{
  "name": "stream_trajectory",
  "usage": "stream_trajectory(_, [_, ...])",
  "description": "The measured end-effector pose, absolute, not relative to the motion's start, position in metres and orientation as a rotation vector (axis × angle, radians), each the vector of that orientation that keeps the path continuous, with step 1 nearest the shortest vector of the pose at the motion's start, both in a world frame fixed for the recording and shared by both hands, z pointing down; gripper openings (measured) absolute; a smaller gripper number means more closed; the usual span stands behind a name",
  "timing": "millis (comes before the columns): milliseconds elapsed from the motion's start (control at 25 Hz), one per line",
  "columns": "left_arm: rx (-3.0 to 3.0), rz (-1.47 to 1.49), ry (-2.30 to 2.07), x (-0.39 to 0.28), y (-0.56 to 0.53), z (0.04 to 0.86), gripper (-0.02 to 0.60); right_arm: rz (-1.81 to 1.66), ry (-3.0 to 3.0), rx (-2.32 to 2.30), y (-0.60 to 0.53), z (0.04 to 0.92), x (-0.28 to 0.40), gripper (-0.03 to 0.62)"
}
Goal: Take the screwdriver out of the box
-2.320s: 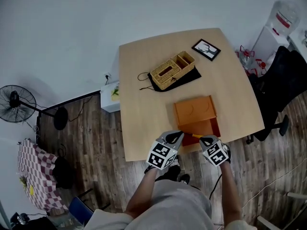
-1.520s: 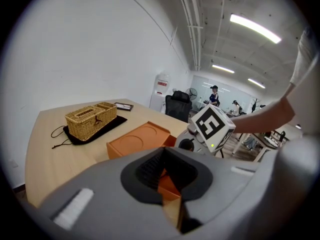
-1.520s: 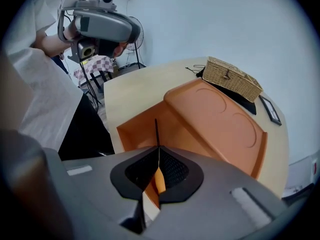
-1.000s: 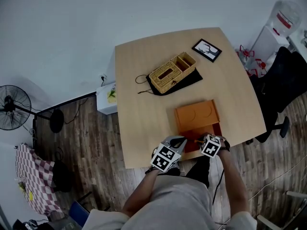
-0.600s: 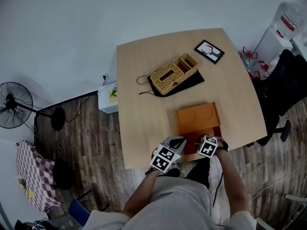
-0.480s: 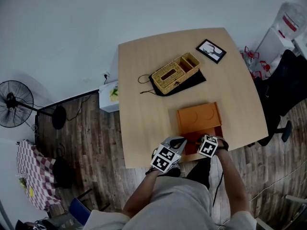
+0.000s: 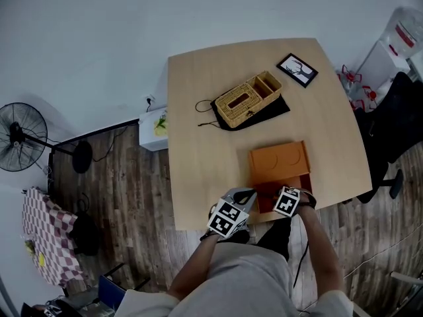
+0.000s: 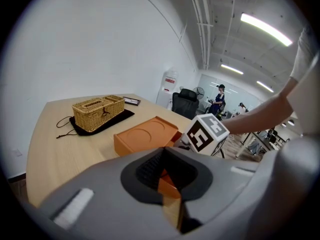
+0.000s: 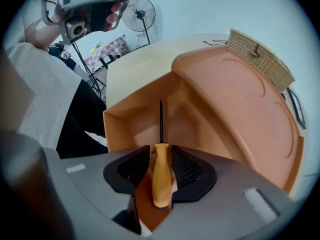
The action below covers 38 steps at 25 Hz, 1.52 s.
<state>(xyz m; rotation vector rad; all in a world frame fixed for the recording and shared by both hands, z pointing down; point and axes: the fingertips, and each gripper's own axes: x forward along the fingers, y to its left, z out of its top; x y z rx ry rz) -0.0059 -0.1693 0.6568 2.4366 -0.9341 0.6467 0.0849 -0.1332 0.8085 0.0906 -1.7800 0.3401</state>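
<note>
The orange box (image 7: 277, 160) stands open near the table's front edge, its lid (image 9: 240, 104) pushed back off the tray (image 9: 135, 114). A screwdriver (image 9: 161, 184) with a yellow handle and dark shaft lies in the tray, tip pointing away. My right gripper (image 9: 160, 154) points steeply down into the tray. Its jaws are opening, with the handle between them and a slim gap beside the pads. In the head view its marker cube (image 7: 287, 201) covers the tray. My left gripper (image 7: 246, 195) hovers by the box's left front corner, jaws closed to a slit (image 8: 169, 184), holding nothing.
A wicker basket (image 7: 248, 101) rests on a black cloth at the table's middle, and a framed picture (image 7: 297, 69) lies at the far right corner. Off the table are a fan (image 7: 23, 137), a black office chair (image 7: 396, 111) and a white box (image 7: 153, 129).
The right gripper has come forward from the table's front edge and sunk into the open tray. The yellow handle shown between the grippers earlier is now hidden under its cube. The left gripper stayed put.
</note>
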Motion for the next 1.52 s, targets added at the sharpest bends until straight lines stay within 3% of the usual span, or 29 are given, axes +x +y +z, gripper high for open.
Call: stream_trajectory(1520, [2.456,0.621,-0.950,-0.011,-0.168,0.648,0.054,0.221,-1.759,0.239,-0.149,0.803,0.086,0.071])
